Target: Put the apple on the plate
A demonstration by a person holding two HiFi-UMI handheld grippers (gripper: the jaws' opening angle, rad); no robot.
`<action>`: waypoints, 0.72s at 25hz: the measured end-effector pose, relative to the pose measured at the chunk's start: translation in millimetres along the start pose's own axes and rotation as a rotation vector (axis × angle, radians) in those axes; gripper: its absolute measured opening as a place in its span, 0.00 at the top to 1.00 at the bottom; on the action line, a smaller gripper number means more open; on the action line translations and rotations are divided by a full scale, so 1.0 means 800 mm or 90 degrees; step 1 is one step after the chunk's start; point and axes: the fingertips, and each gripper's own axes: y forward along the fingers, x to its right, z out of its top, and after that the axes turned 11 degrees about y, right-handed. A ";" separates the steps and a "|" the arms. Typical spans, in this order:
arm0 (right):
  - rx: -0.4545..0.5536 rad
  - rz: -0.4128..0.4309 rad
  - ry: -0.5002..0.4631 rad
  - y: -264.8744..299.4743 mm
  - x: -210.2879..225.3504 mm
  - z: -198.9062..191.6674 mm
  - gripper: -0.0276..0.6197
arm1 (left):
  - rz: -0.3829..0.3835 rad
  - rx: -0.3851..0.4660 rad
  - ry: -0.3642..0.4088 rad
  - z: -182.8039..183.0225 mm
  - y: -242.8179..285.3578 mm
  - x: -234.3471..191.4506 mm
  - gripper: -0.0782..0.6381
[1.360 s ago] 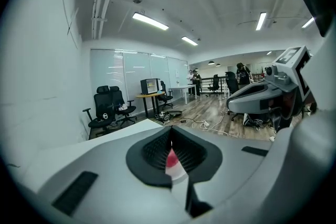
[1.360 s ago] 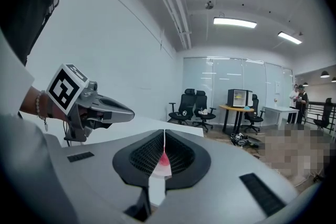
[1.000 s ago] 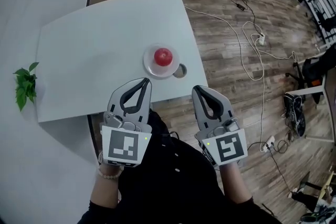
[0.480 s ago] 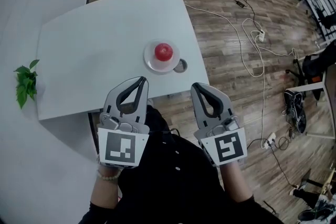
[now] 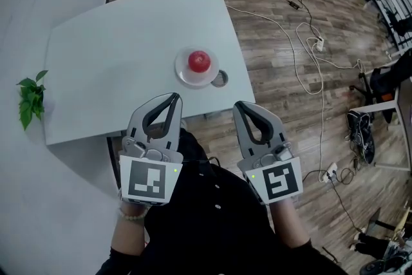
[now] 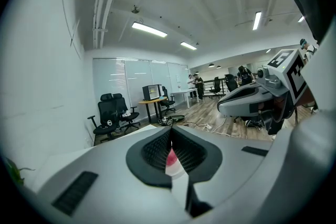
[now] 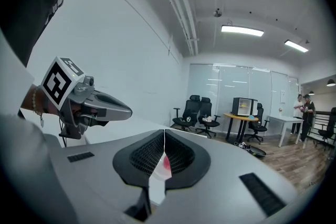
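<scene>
Well left of the plate (image 5: 181,75), past the edge of the white surface (image 5: 116,55): a green plant (image 5: 29,103). Nearer than the plate and a bit left: left tongs (image 5: 176,97), clenched tight, nothing inside. On the plate, in the middle: the red apple (image 5: 199,61). Nearer than the plate and a bit right: right tongs (image 5: 237,105), clenched tight too, nothing inside. Both well apart from the plate.
</scene>
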 end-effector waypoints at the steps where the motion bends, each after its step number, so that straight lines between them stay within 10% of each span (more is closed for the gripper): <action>1: -0.001 0.000 0.000 -0.001 0.000 0.000 0.89 | 0.000 0.000 0.000 0.000 0.000 0.001 0.87; 18: -0.008 0.011 0.004 -0.011 0.007 -0.009 0.89 | 0.002 -0.005 -0.009 0.003 0.003 0.013 0.87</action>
